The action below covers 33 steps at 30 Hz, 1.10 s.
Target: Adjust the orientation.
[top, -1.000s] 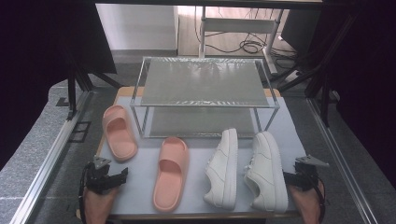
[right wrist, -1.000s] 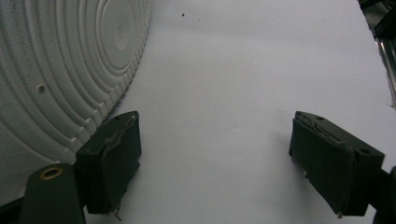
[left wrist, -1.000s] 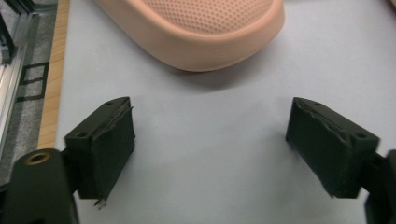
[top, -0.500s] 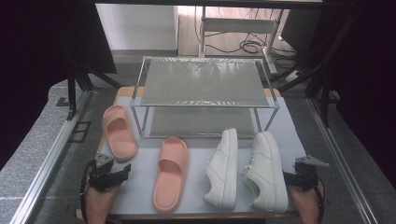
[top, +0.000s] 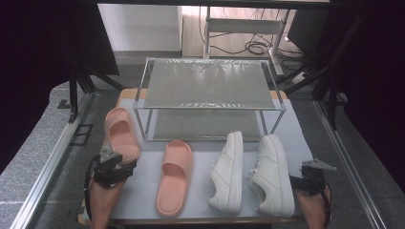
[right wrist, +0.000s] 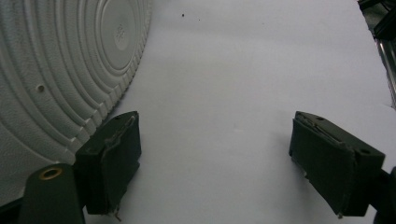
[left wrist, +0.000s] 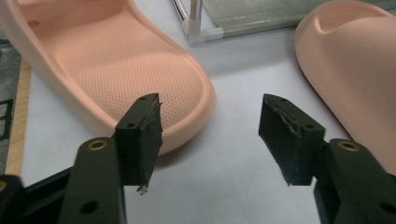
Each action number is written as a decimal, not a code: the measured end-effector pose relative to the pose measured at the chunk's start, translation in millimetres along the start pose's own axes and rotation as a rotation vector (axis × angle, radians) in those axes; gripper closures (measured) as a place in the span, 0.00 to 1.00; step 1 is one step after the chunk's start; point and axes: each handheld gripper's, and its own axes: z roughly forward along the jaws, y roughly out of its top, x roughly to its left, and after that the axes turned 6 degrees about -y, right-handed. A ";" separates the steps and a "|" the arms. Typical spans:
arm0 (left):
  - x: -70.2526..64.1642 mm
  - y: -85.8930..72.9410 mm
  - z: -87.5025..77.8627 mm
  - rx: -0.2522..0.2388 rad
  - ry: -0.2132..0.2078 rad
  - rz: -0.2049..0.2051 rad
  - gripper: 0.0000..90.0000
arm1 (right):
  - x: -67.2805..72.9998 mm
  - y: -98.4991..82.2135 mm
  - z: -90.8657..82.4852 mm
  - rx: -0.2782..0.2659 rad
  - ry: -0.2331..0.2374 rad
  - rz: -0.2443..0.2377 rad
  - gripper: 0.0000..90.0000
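Since 1 second ago my left gripper (left wrist: pixel 208 135) has been closing, jaws apart and empty, nearing the left slipper's (left wrist: pixel 116 70) heel; next I clamp it.

I can read no text, label, brand, number or sign from here. There is a small embossed mark at the centre of the white shoe's sole (right wrist: pixel 120 31), but it is too small to read.

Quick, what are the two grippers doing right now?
Left gripper: open, jaws just been closing, nothing between them, beside the pink slipper.
Right gripper: open, holding nothing.
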 end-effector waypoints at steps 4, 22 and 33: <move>-1.0 4.5 3.6 -0.002 -0.018 0.007 0.47 | 0.0 0.0 0.0 0.000 0.000 0.000 0.19; 20.5 38.4 28.3 -0.008 0.028 -0.037 0.61 | 0.0 -0.1 0.0 -0.001 0.000 0.000 0.19; 37.6 52.8 44.1 0.009 0.044 -0.047 0.63 | -0.1 -0.1 0.0 -0.001 0.000 0.000 0.19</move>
